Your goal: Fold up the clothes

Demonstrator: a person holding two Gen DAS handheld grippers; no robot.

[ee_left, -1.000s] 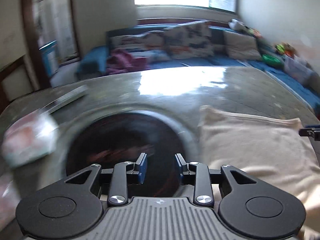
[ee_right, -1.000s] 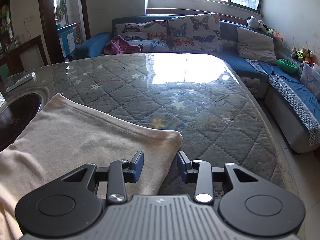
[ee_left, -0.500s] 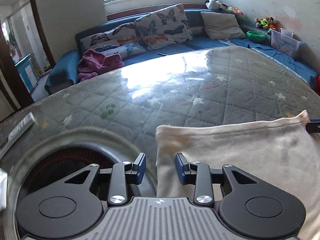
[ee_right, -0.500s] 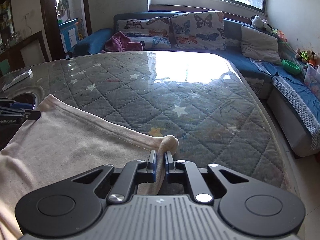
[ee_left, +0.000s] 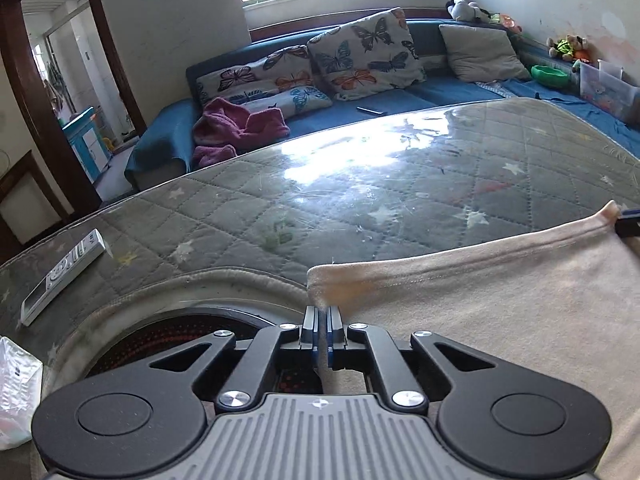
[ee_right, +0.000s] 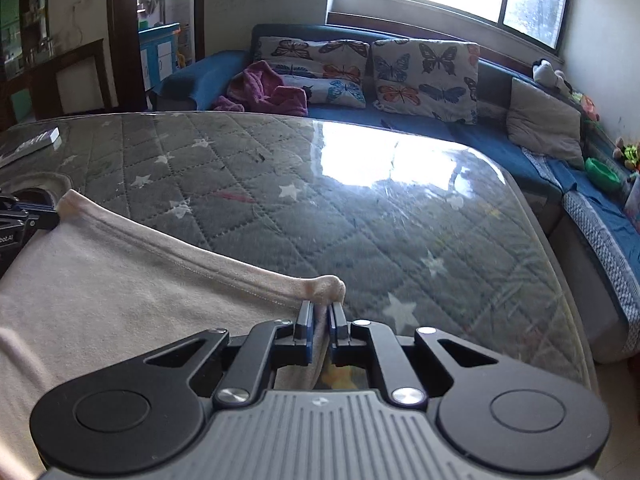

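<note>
A cream garment lies spread on the quilted, glass-topped table. My left gripper is shut on its left hem corner. My right gripper is shut on the right hem corner of the same garment. The hem runs taut between the two grippers, slightly raised off the table. The left gripper also shows at the left edge of the right wrist view, and the right gripper shows at the right edge of the left wrist view.
A round dark inset sits in the table under the left gripper. A white remote lies at the left, a plastic packet nearer. A blue sofa with cushions and a purple cloth stands beyond the table.
My left gripper moved right onto the garment's left corner and shut on it. My right gripper shut on the right corner earlier and still holds it, and the hem has lifted slightly.
</note>
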